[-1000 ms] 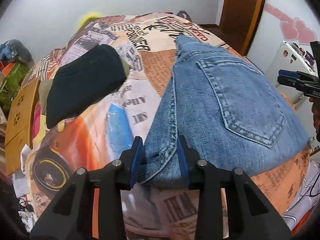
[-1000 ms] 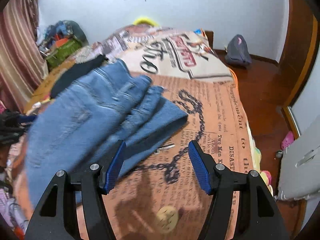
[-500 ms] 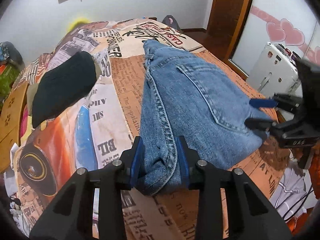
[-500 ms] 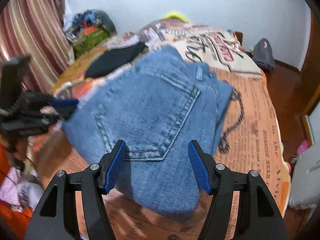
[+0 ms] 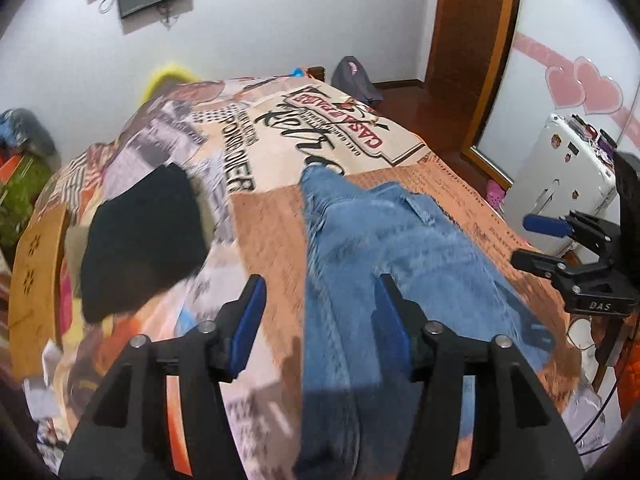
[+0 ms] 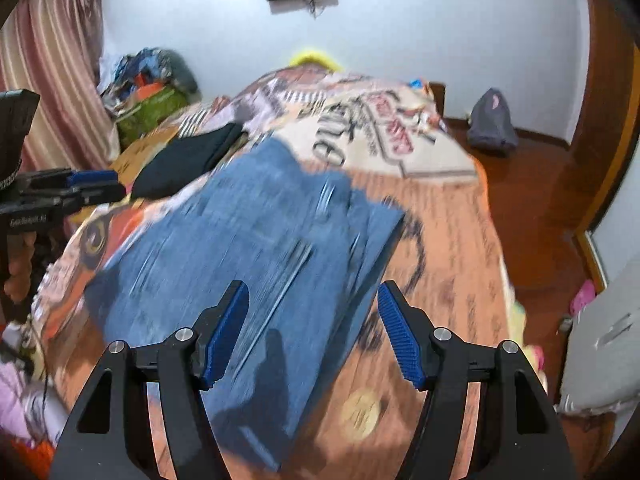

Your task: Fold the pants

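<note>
We look down on a bed [image 5: 280,216] covered by a printed spread, which fills most of both frames. On it, in the centre of the right wrist view and the centre right of the left wrist view, lie the jeans [image 6: 256,264], folded into a thick rectangular stack of several denim layers.

We judge the denim heavy for cloth, soft yet fairly stiff, with a rough surface unlikely to slip between the pads. Stacked layers can slide apart, so we would grip a folded edge or a seamed corner, taking all layers at once.

At the left of the left wrist view a folded black garment [image 5: 144,240] lies apart from the jeans.

The left gripper [image 5: 316,320] has its jaws opening, about half apart; the jeans' left edge shows between them, but the pads do not press on it. The right gripper [image 6: 312,332] holds its jaws roughly half apart above the near end of the stack, gripping nothing.

We see no container on the bed. A white box [image 5: 560,168] stands at the right edge, and we cannot tell its contents.
</note>
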Tool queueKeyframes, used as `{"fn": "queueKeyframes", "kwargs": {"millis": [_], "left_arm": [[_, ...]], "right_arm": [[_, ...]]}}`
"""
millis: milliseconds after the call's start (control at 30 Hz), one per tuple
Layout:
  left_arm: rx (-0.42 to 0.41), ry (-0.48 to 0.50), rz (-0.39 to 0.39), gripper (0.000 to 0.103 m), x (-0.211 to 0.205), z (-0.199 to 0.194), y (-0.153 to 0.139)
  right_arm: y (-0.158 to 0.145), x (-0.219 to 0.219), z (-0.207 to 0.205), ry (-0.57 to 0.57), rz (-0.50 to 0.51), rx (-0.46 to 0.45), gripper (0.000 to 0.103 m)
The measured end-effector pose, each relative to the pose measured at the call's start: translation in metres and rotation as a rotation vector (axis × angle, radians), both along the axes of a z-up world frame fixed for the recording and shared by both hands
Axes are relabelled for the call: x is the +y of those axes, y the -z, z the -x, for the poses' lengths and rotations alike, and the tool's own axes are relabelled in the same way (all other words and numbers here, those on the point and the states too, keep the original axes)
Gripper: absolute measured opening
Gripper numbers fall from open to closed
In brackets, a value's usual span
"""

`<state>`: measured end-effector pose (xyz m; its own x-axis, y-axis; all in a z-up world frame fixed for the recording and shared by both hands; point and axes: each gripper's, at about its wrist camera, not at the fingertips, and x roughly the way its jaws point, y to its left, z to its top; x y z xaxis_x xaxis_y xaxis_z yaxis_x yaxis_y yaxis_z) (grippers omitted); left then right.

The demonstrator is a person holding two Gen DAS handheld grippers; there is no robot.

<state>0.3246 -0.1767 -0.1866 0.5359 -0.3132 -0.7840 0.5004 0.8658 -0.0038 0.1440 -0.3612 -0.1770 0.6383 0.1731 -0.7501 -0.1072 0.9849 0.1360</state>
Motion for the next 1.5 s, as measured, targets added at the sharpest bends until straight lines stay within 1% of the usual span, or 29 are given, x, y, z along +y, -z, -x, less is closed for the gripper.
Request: {"fn": "queueKeyframes", "kwargs": {"millis": [33, 67, 100, 133, 167, 233, 267, 333, 400, 433, 467, 500, 533, 600, 700, 800, 833, 967, 1067, 1100, 1167, 1233, 1367, 1500], "left_arm": [[0.013, 0.012, 0.001, 0.057, -0.008, -0.008, 0.005], [0.028, 0.023, 0.004, 0.057, -0.014, -0.015, 0.01], [0.042, 0.03, 0.005, 0.057, -0.019, -0.021, 0.015], [0.059, 0.036, 0.002, 0.057, -0.024, -0.028, 0.022], [0.069, 0.037, -0.005, 0.057, -0.028, -0.032, 0.028], [0.086, 0.039, -0.024, 0.057, -0.035, -0.043, 0.042], [0.092, 0.04, -0.026, 0.057, -0.037, -0.047, 0.047], [0.124, 0.051, -0.026, 0.058, -0.038, -0.057, 0.057], [0.143, 0.059, -0.035, 0.059, -0.04, -0.06, 0.064], [0.143, 0.061, -0.047, 0.06, -0.041, -0.061, 0.069], [0.128, 0.064, -0.059, 0.064, -0.042, -0.06, 0.071], [0.108, 0.068, -0.069, 0.066, -0.042, -0.058, 0.071], [0.098, 0.068, -0.072, 0.066, -0.042, -0.058, 0.07], [0.097, 0.061, -0.065, 0.066, -0.039, -0.057, 0.067], [0.075, 0.047, -0.06, 0.066, -0.03, -0.053, 0.055], [0.033, 0.054, -0.053, 0.066, -0.019, -0.04, 0.038], [0.018, 0.051, -0.052, 0.066, -0.015, -0.035, 0.032], [-0.008, 0.049, -0.027, 0.066, -0.003, -0.015, 0.018], [-0.021, 0.049, -0.008, 0.067, 0.005, -0.002, 0.013], [-0.025, 0.05, 0.003, 0.068, 0.007, 0.002, 0.011], [-0.033, 0.037, 0.015, 0.073, 0.011, 0.008, 0.011], [-0.037, 0.021, 0.022, 0.077, 0.014, 0.012, 0.012], [0.007, 0.042, -0.001, 0.079, 0.011, 0.012, 0.022], [0.078, 0.048, -0.018, 0.081, 0.005, 0.002, 0.036]], "right_arm": [[0.001, -0.001, -0.008, 0.008, 0.002, -0.003, 0.062], [0.002, -0.004, -0.016, 0.011, 0.002, -0.004, 0.06], [0.006, -0.006, -0.028, 0.023, 0.006, -0.007, 0.057], [0.008, -0.007, -0.035, 0.031, 0.006, -0.007, 0.049], [0.013, -0.008, -0.044, 0.032, -0.006, 0.002, 0.044], [0.024, -0.009, -0.059, 0.021, -0.032, 0.028, 0.043], [0.03, -0.008, -0.066, 0.014, -0.033, 0.044, 0.041], [0.045, -0.007, -0.076, 0.0, -0.013, 0.082, 0.037], [0.061, -0.005, -0.081, -0.019, 0.002, 0.117, 0.037], [0.068, -0.005, -0.083, -0.027, 0.0, 0.131, 0.037], [0.071, -0.005, -0.083, -0.028, 0.002, 0.133, 0.037], [0.072, -0.007, -0.083, -0.025, 0.006, 0.13, 0.037], [0.072, -0.008, -0.084, -0.023, 0.009, 0.131, 0.037], [0.068, -0.011, -0.082, -0.015, 0.006, 0.132, 0.037], [0.059, -0.014, -0.077, 0.005, 0.021, 0.124, 0.037], [0.045, -0.018, -0.064, 0.017, 0.018, 0.116, 0.037], [0.038, -0.02, -0.057, 0.022, 0.016, 0.105, 0.04], [0.016, -0.022, -0.038, 0.041, 0.011, 0.074, 0.04], [0.002, -0.019, -0.022, 0.035, -0.045, 0.051, 0.042], [-0.001, -0.016, -0.018, 0.033, -0.054, 0.045, 0.043], [-0.004, -0.01, -0.013, 0.029, -0.052, 0.034, 0.052], [-0.007, -0.004, -0.006, 0.026, -0.039, 0.023, 0.057], [-0.004, 0.002, 0.002, 0.026, -0.024, 0.019, 0.07], [0.007, -0.001, -0.001, 0.038, -0.033, 0.047, 0.072]]}}
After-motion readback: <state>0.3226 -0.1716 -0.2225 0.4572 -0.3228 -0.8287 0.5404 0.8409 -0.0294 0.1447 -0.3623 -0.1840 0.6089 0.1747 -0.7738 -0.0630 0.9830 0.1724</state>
